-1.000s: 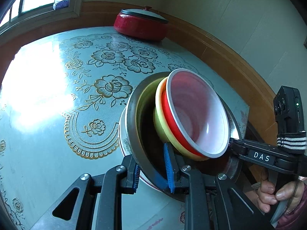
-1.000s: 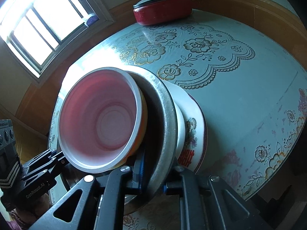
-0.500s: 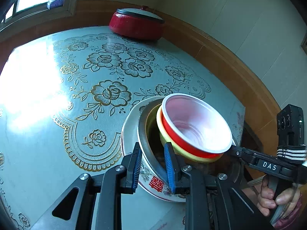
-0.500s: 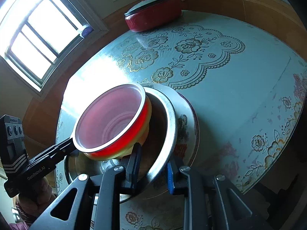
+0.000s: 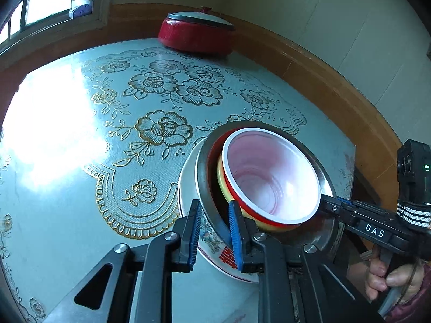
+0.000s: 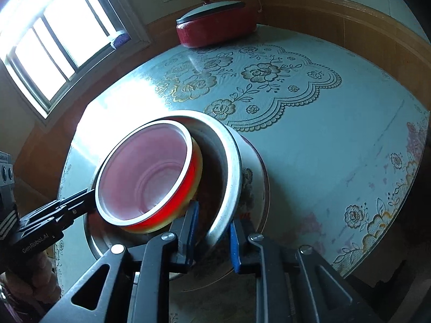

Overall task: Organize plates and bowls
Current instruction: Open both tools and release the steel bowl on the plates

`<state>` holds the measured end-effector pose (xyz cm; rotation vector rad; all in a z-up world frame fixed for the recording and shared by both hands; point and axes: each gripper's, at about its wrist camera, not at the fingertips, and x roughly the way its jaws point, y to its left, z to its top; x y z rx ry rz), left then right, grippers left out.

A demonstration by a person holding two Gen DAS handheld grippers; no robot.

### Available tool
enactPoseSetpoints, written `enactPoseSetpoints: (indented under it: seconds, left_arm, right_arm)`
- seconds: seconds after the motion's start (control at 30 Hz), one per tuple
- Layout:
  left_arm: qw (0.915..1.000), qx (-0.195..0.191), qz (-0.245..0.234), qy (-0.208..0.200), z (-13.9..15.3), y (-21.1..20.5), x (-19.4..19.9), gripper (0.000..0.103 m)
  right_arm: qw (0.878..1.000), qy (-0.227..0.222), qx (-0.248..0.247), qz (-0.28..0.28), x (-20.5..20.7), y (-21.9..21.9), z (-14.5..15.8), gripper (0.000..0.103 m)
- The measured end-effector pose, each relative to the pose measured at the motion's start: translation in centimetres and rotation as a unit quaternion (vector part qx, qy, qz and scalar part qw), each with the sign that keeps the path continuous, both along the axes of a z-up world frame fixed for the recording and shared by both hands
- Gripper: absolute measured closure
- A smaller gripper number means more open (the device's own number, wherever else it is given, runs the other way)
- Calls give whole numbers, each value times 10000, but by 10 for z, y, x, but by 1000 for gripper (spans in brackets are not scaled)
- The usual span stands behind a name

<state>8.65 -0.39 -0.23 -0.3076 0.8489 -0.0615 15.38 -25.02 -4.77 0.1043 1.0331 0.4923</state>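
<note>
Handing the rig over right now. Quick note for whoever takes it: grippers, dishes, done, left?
Left gripper: jaws closing, steel bowl rim between the pads.
Right gripper: jaws closing on the opposite rim.
Dishes: red bowl nested in yellow bowl, both inside the steel bowl, which sits in the flowered plate.
Done: everything is in one stack.
Left: probably settle the stack on the table and let go; whether it rests there now is unclear.

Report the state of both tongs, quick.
Left tongs: gripping the rim of the steel bowl, jaws closing.
Right tongs: gripping the opposite side of the same rim, jaws closing.
</note>
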Motion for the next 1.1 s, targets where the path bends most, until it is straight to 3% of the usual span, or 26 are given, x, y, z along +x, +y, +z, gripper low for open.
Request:
enactPoseSetpoints:
  seconds: [0.43,1.1]
  left_arm:
    - [9996,248,129,-92,3,-6,-4,82]
    - [9980,520,153,-324,12,-12,-26,81]
  right_arm:
    - [10000,-44,-55,-51,-2,2,1,84]
    - [9990,151,331,-277,-23,-7,6,79]
